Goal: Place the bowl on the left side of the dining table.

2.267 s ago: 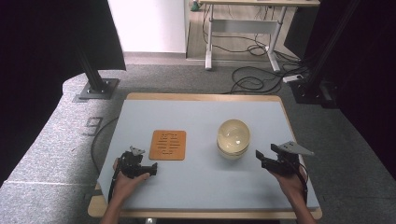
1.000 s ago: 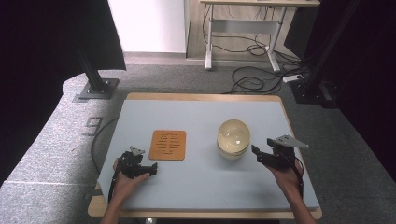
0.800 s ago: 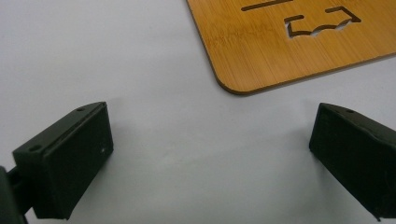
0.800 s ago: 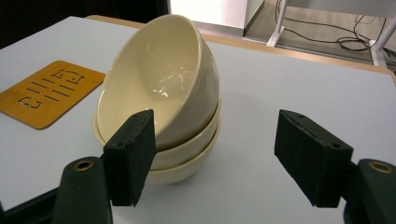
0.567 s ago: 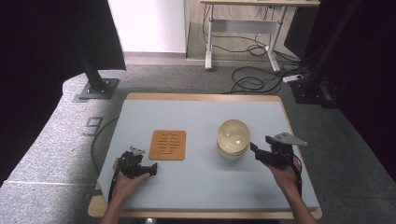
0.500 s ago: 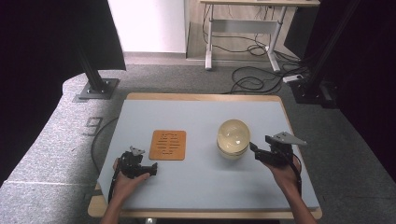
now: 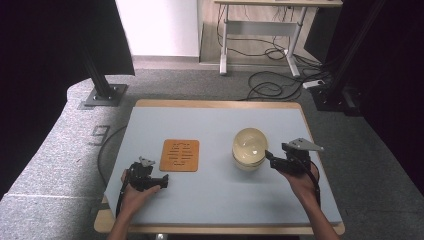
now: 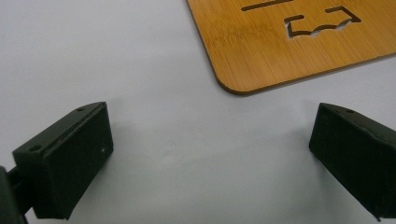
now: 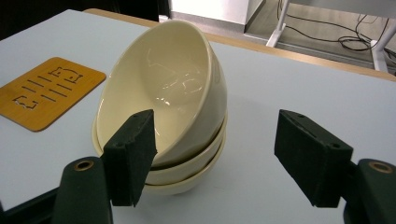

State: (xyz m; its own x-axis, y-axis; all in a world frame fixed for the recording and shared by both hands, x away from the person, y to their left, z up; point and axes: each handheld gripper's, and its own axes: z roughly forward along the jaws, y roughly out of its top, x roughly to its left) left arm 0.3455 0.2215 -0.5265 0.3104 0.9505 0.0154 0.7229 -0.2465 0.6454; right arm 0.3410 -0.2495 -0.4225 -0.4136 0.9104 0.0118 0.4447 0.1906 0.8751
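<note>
1. Nearest, at the bench's front-left edge, the left tool (image 7: pixel 162 181) rests low in the person's hand, jaws spread wide and empty, just short of a bamboo trivet (image 7: pixel 180 155).
2. Farther right, the right tool (image 7: pixel 270 157) is level, jaws wide apart, nothing held.
3. Directly ahead of it, to its left, sits the stack of cream bowls (image 9: pixel 168 102), top bowl tilted; its near rim lies just beyond the jaws.

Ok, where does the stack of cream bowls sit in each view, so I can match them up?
High view: bowl stack right of centre, just left of the right gripper.
Left gripper view: not in it.
Right gripper view: bowl stack centre-left, top bowl tilted.
Shared landmark: bamboo mat.
</note>
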